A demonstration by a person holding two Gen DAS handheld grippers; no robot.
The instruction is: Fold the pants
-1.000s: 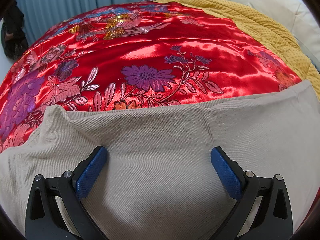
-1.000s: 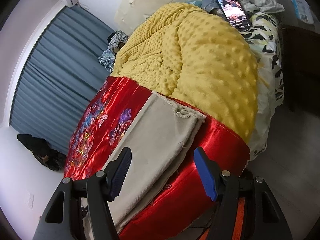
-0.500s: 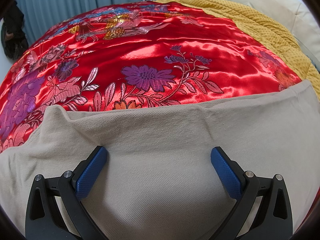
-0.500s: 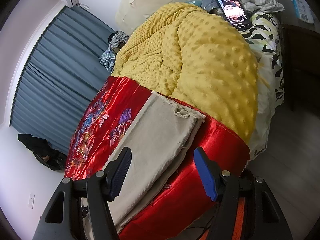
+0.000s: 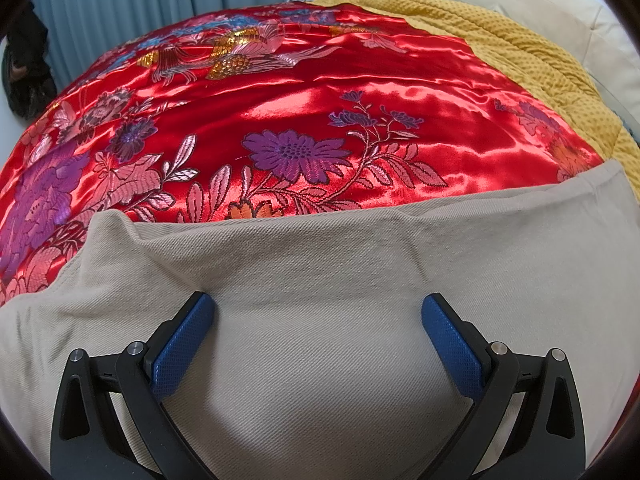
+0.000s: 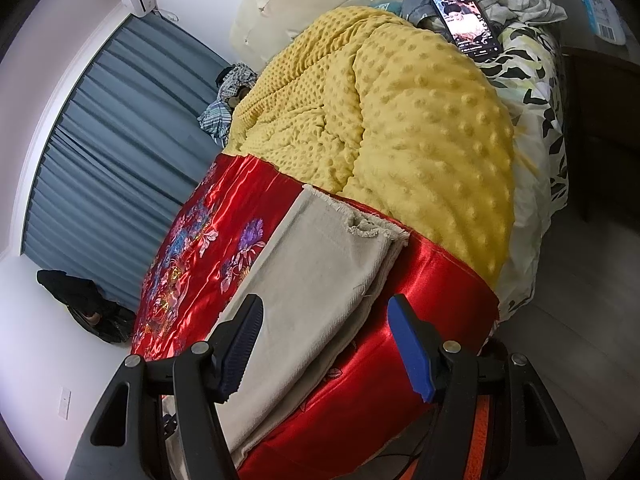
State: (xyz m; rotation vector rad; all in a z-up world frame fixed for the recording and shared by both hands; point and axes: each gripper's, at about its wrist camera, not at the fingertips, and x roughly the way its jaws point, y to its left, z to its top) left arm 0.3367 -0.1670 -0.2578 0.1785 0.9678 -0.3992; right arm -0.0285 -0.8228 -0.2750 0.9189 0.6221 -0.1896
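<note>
Beige pants (image 6: 320, 276): folded lengthwise, flat on red floral satin bedspread (image 5: 320, 92), frayed hems toward yellow dotted blanket (image 6: 400, 128). Left claw (image 5: 318, 322): wide, empty, over pants. Right claw (image 6: 324, 320): wide, empty, above pants' edge. Unchanged from earlier frame.

Left gripper (image 5: 318, 312): jaws spread wide, nothing between them. Both blue-padded fingers (image 5: 180, 344) point forward and slightly downward, tips low and close to the surface beneath; contact cannot be confirmed. The black linkage arms splay outward symmetrically.

Right gripper (image 6: 322, 316): jaws likewise parted wide, nothing clamped. The gripper is raised and angled downward from above. One blue pad (image 6: 410, 350) faces the camera; the opposite finger appears dark, seen from its outer side.
</note>
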